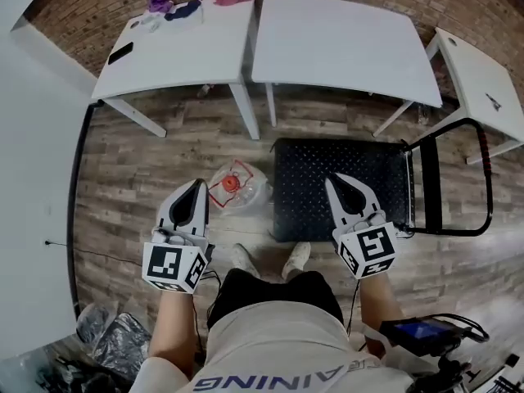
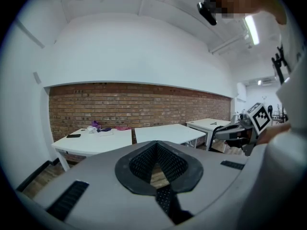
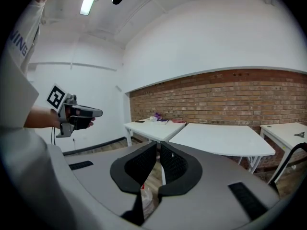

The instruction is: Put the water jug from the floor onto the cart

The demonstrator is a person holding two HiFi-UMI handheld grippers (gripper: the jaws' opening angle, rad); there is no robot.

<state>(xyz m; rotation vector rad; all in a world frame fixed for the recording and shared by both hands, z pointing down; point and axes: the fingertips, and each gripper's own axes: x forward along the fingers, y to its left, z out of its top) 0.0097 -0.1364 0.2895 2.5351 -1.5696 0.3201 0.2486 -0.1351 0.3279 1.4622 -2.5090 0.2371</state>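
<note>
The clear water jug [image 1: 233, 187] with a red cap stands on the wood floor, just left of the black cart platform [image 1: 311, 211]. The cart's black handle frame [image 1: 458, 178] rises on its right side. My left gripper [image 1: 197, 190] hovers close to the jug's left side, jaws together and empty. My right gripper [image 1: 336, 180] hangs over the cart platform, also shut with nothing in it. In the right gripper view, a bit of the jug [image 3: 146, 201] shows below the closed jaws [image 3: 158, 145]. The left gripper view looks past its shut jaws [image 2: 156, 143] toward the tables.
Three white tables [image 1: 172, 43] [image 1: 340, 43] [image 1: 483, 80] line the brick wall beyond the jug and cart. A black phone [image 1: 120, 52] and some cloth lie on the left table. The person's feet [image 1: 270, 256] stand between jug and cart. Bags [image 1: 115, 334] sit at lower left.
</note>
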